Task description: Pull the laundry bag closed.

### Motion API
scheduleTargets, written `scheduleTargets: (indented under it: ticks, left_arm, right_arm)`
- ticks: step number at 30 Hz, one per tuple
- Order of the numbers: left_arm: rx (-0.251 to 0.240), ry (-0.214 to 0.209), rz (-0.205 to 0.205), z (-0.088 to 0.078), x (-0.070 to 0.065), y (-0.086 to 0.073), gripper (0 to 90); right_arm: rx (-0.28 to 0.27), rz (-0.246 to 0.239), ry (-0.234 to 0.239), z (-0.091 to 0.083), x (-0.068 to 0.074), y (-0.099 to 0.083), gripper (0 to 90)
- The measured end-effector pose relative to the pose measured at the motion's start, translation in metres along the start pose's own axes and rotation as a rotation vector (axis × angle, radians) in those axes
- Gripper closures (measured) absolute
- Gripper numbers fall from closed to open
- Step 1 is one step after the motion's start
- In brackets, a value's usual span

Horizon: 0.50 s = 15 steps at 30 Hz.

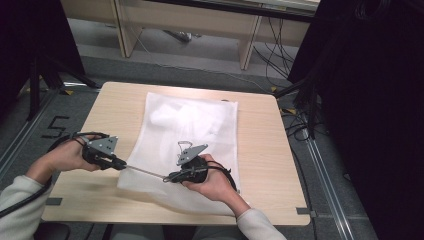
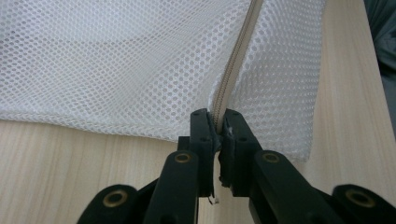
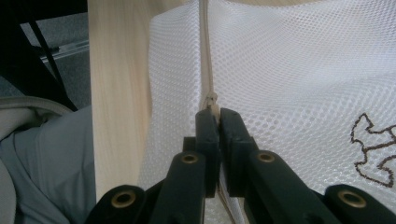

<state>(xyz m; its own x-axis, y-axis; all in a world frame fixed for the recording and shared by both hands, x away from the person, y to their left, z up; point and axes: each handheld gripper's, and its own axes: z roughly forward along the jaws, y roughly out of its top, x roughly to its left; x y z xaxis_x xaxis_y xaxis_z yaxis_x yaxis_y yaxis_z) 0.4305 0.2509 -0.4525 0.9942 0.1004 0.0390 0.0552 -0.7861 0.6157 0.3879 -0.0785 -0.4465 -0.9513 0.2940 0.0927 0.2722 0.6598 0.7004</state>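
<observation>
The high view looks forward and down from above the person's side, taking in the whole table (image 1: 260, 150). Each gripper view sits close over the mesh bag (image 2: 116, 65), looking along its zipper (image 3: 205, 60); all three share it.

Both forearms came in from the near edge in pale sleeves. The left hand (image 1: 67, 156) held the left gripper (image 1: 121, 164) low and roughly level, pointing toward the right one, jaws pinched together. The right hand (image 1: 212, 181) gripped the right gripper (image 1: 167, 177) from behind, aimed back at the left, jaws likewise clamped. Their tips stood near each other, apparently not touching, though the high view was too coarse to be sure.
</observation>
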Motion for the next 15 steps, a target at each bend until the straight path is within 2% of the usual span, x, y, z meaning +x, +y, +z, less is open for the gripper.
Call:
scheduleTargets:
  ticks: [2,3,4,5,6,7,10,13,15]
  left_arm:
    - [-0.007,0.001,-0.003,0.0001,-0.0001,0.0001,83.3]
    - [-0.006,0.000,-0.001,-0.0002,0.0001,0.0002,83.3]
    - [-0.007,0.001,-0.003,-0.0002,0.0001,0.0001,83.3]
    - [-0.006,0.000,-0.003,0.0000,0.0003,0.0000,83.3]
    - [-0.002,-0.001,-0.003,-0.0001,0.0003,-0.0002,83.2]
    - [-0.005,-0.002,-0.015,0.0008,-0.0004,-0.0006,83.3]
    - [-0.001,-0.002,-0.011,0.0009,-0.0003,0.0000,83.3]
    - [-0.002,0.000,-0.003,0.0002,0.0002,0.0001,83.2]
    - [-0.008,-0.002,-0.016,0.0008,-0.0003,-0.0006,83.3]
  right_arm:
    - [0.006,-0.001,0.000,-0.0016,-0.0010,-0.0010,88.0]
    - [0.003,0.019,0.004,-0.0023,0.0001,-0.0018,88.0]
    - [0.001,-0.004,-0.003,-0.0028,-0.0019,-0.0023,88.0]
    - [0.002,-0.005,-0.022,-0.0029,-0.0028,-0.0037,88.0]
    - [0.008,-0.009,-0.021,-0.0037,-0.0036,-0.0046,88.0]
    - [-0.001,0.004,0.000,-0.0036,-0.0025,-0.0049,88.0]
    - [0.006,-0.007,-0.022,-0.0046,-0.0042,-0.0070,88.0]
    - [0.020,0.005,-0.017,-0.0064,-0.0035,-0.0076,88.0]
    - [0.005,-0.011,-0.008,-0.0058,-0.0046,-0.0084,88.0]
